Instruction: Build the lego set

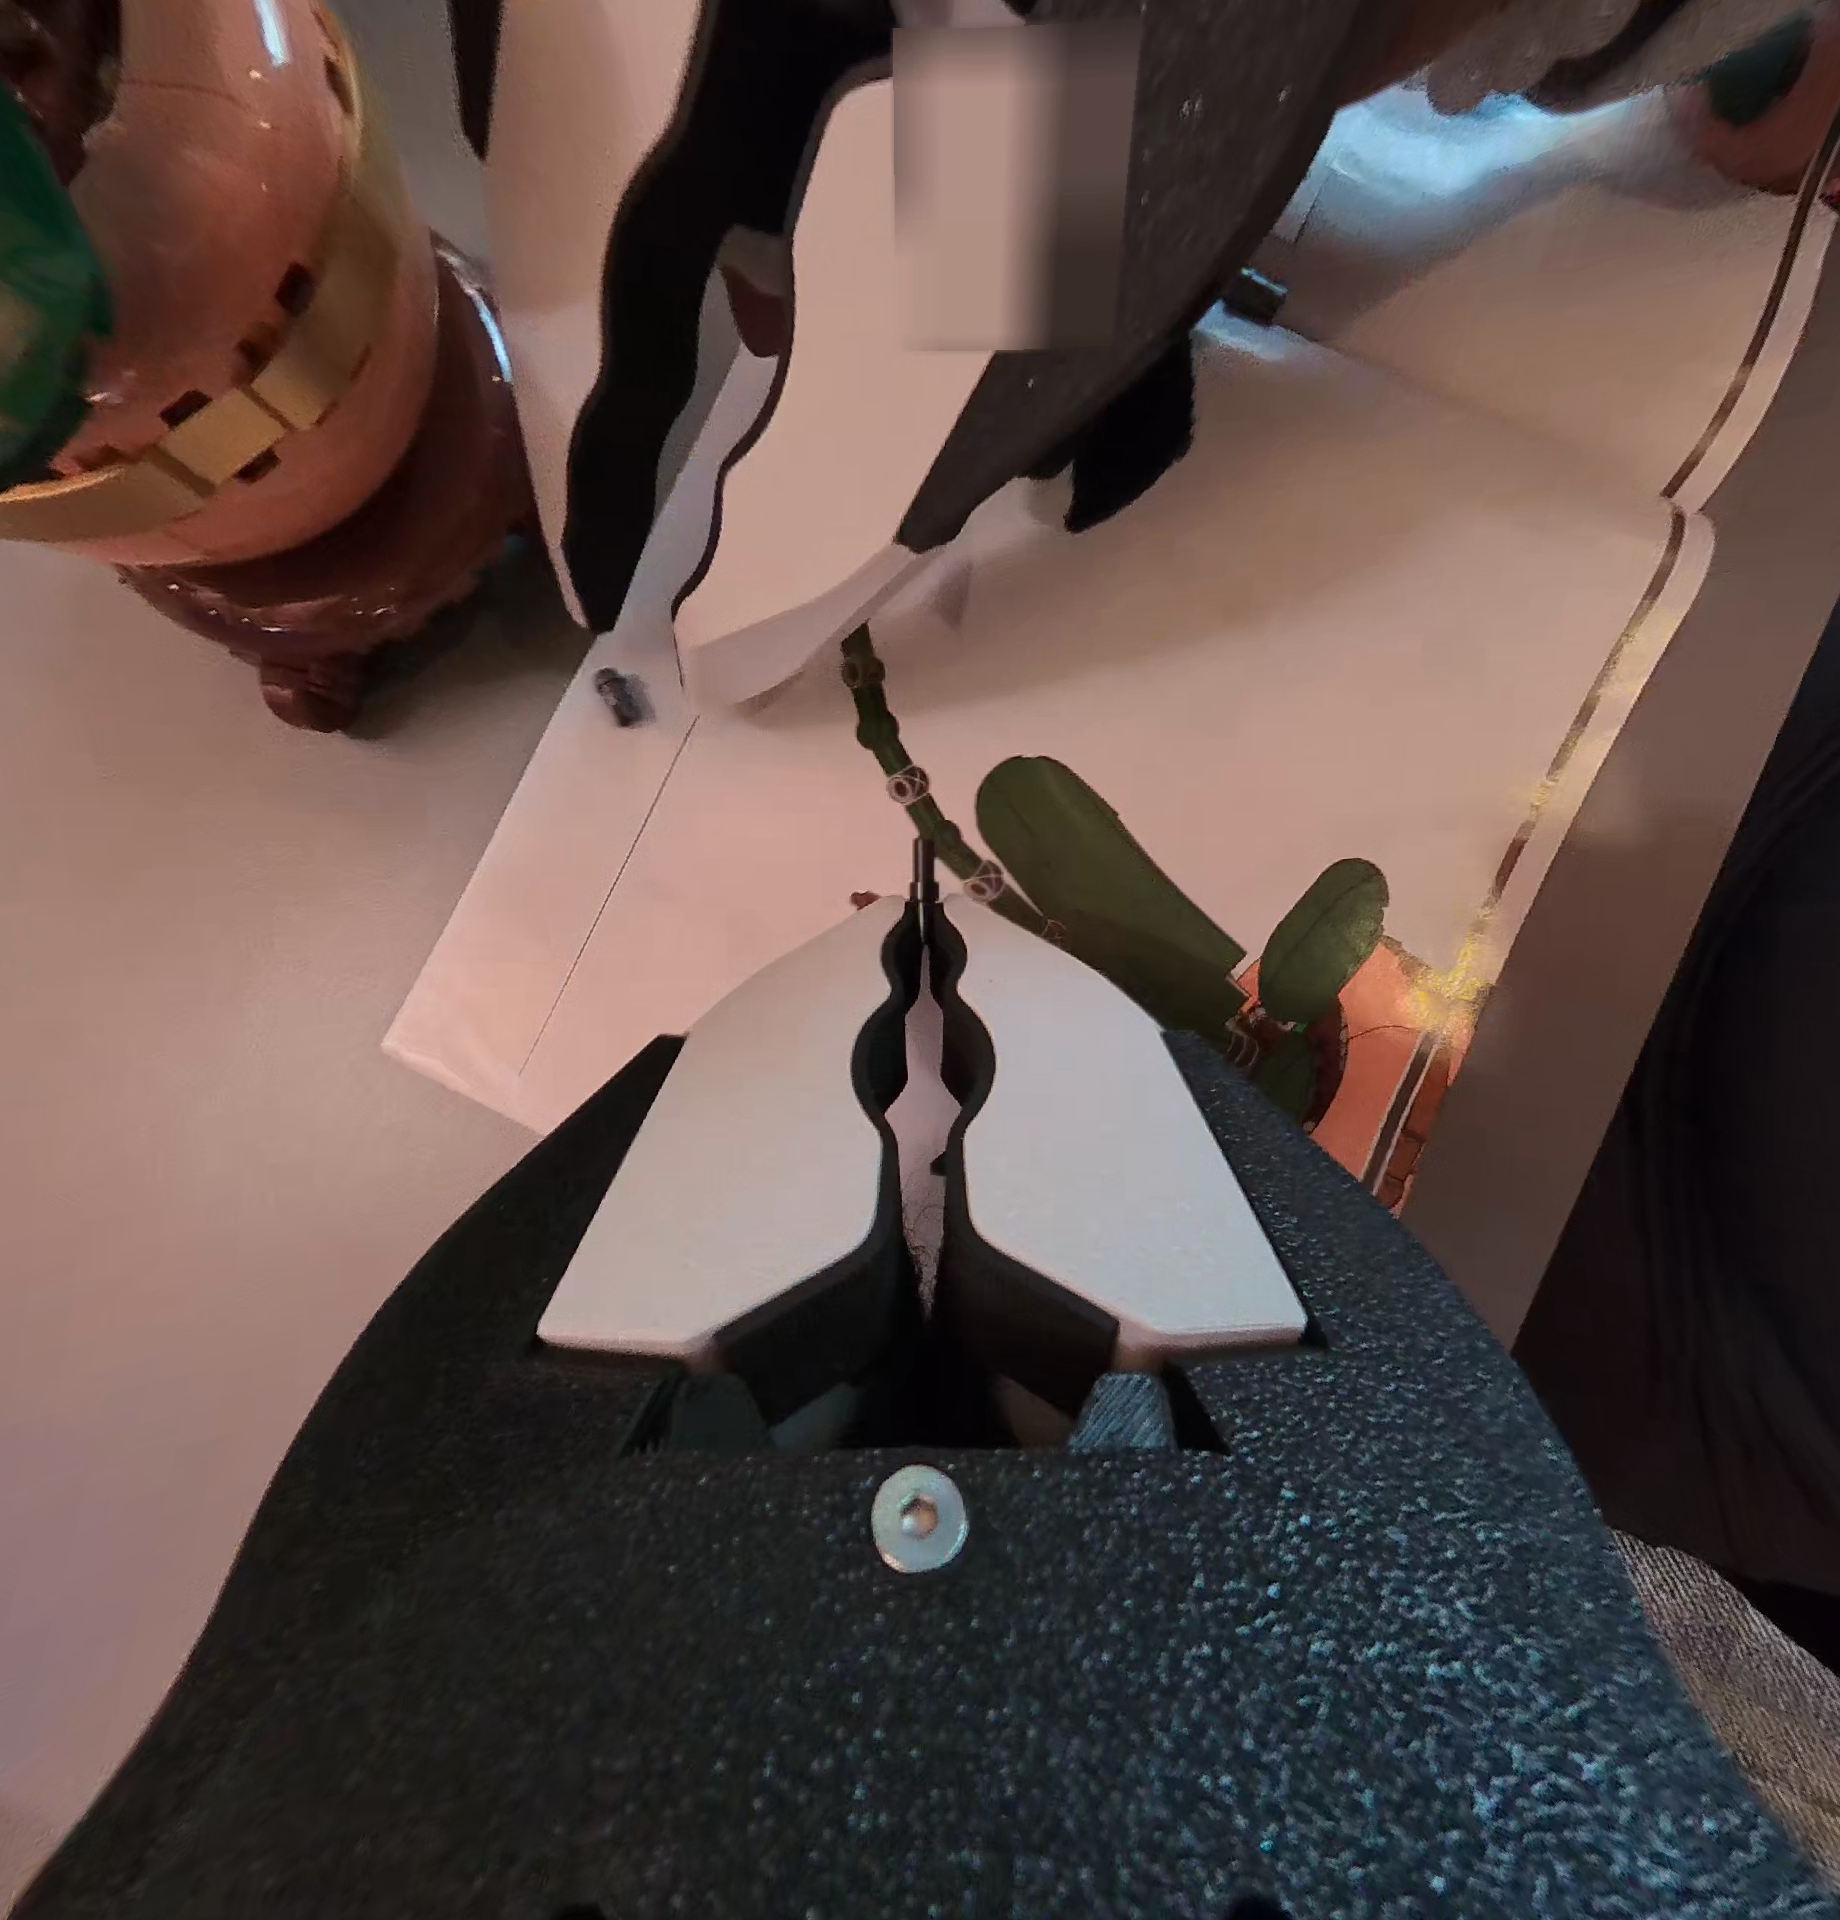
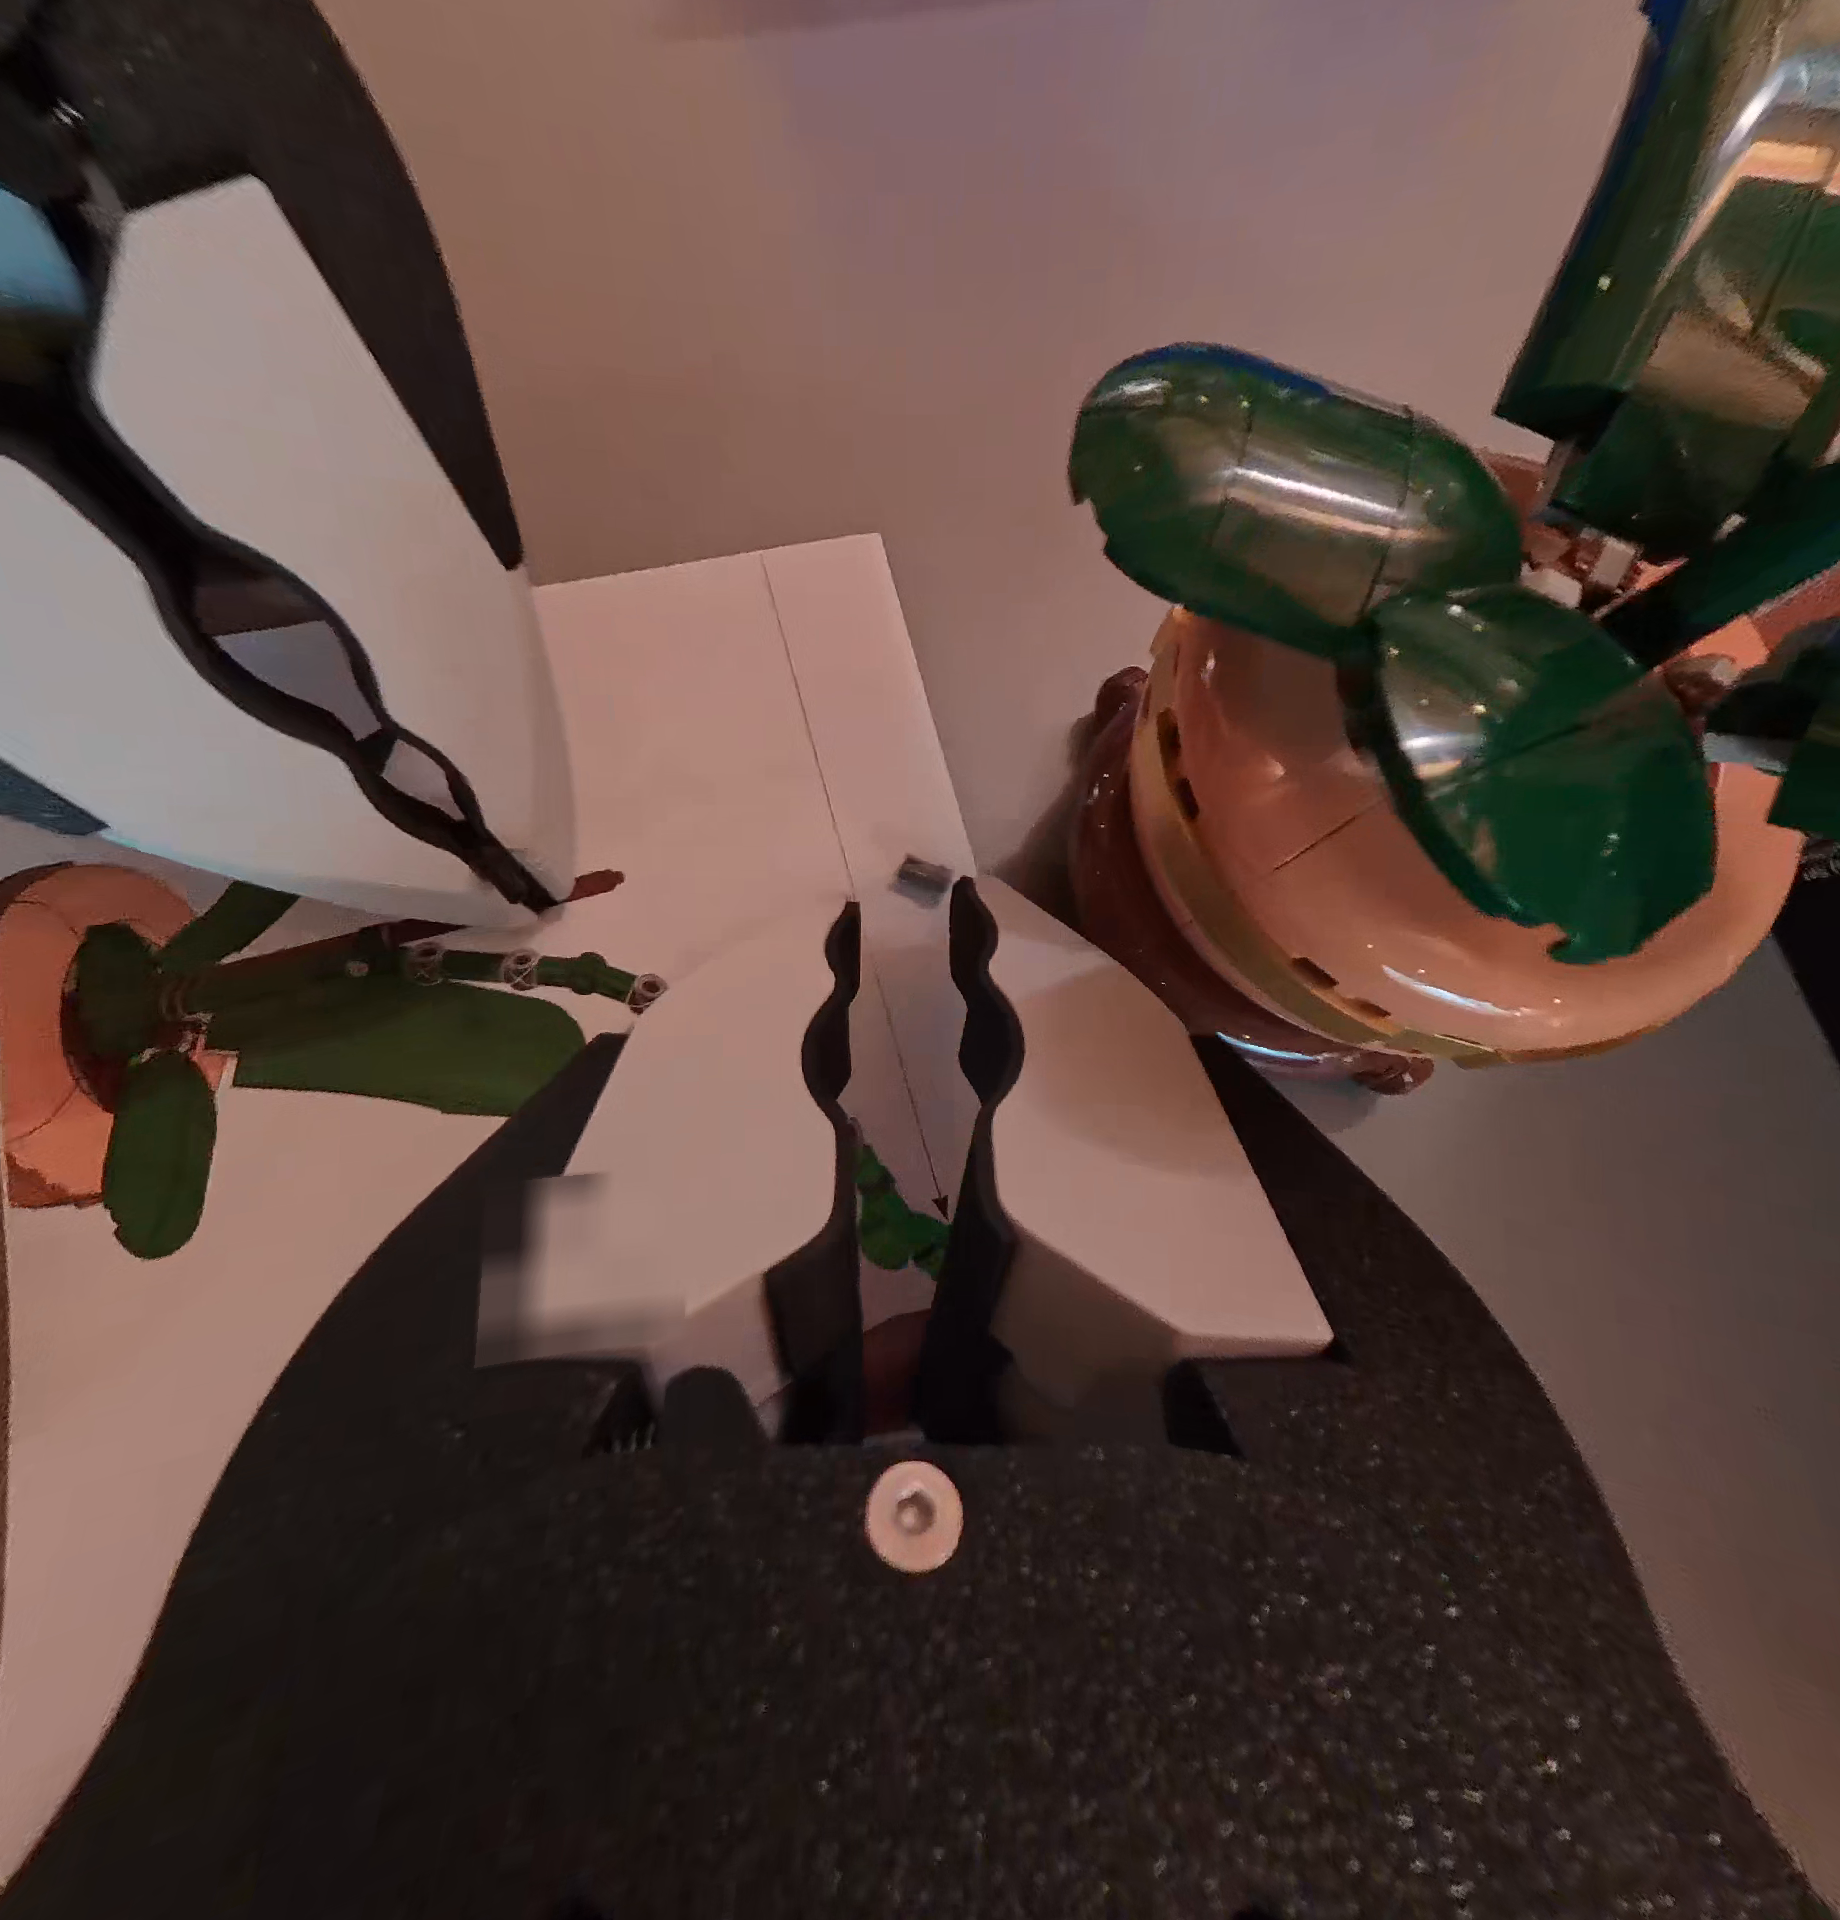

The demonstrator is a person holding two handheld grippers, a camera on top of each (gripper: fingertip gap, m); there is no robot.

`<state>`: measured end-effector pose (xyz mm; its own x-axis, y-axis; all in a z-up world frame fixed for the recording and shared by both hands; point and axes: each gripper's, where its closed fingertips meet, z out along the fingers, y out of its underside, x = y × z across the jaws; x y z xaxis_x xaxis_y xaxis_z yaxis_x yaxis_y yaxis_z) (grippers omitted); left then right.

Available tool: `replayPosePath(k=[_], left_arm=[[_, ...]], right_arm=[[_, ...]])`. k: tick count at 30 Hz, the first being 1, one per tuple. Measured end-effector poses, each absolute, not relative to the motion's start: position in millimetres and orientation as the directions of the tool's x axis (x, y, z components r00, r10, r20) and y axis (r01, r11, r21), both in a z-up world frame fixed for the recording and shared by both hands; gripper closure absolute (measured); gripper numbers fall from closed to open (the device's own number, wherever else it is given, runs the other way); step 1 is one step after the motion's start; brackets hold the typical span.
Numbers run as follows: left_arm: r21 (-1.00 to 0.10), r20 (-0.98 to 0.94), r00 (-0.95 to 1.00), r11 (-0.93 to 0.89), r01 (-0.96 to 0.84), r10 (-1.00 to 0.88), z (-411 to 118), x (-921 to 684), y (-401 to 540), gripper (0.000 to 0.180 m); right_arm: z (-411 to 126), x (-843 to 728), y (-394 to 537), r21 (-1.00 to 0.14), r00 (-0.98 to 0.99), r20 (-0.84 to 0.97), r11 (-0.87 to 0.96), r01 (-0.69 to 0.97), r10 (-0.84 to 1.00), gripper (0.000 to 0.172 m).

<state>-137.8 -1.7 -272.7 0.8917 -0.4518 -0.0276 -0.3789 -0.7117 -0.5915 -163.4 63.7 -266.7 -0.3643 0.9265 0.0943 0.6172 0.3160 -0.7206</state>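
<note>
The left tool (image 1: 926, 914) is clamped on a thin black pin (image 1: 922, 878) that sticks out past its tips, above an open booklet (image 1: 625, 862) lying on the desk (image 1: 168, 1039). The right tool (image 2: 900, 914) stands parted with nothing between its tips, hovering over the same page, near a small dark grey piece (image 2: 921, 875) that lies loose on the paper.

The pin is held by very little of its length, so a knock against the page or a slight tilt could, I judge, twist it out of the grip. The loose grey piece could be nudged off the booklet by the right tool's fingertips.

The left view shows the pin itself; in the right view that tool's tips hide it, though a small brown piece (image 2: 596, 883) shows just beside them. The right view alone shows the brick-built pot (image 2: 1311, 894) with its glossy green leaves (image 2: 1300, 509) whole; the left view catches only its side
</note>
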Motion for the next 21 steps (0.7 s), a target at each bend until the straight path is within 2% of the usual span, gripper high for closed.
replayPosePath(k=[7,12,17,21], left_arm=[[-0.616,-0.035,0.908,-0.706,-0.348,-0.417,-263,-147,-2,0.18],[-0.61,-0.04,0.901,-0.703,-0.365,-0.433,-265,-143,-2,0.18],[-0.608,-0.046,0.899,-0.702,-0.371,-0.436,-264,-142,-2,0.18],[-0.607,-0.048,0.897,-0.701,-0.375,-0.438,-265,-143,-2,0.18]], right_arm=[[-272,-168,65,-0.714,-0.264,0.035,0.209,0.668,0.964,0.15],[-277,-165,57,-0.703,-0.3,-0.046,0.183,0.687,0.953,0.172],[-269,-153,56,-0.716,-0.346,-0.083,0.185,0.673,0.935,0.172],[-261,-143,73,-0.737,-0.322,-0.024,0.201,0.646,0.946,0.166]])
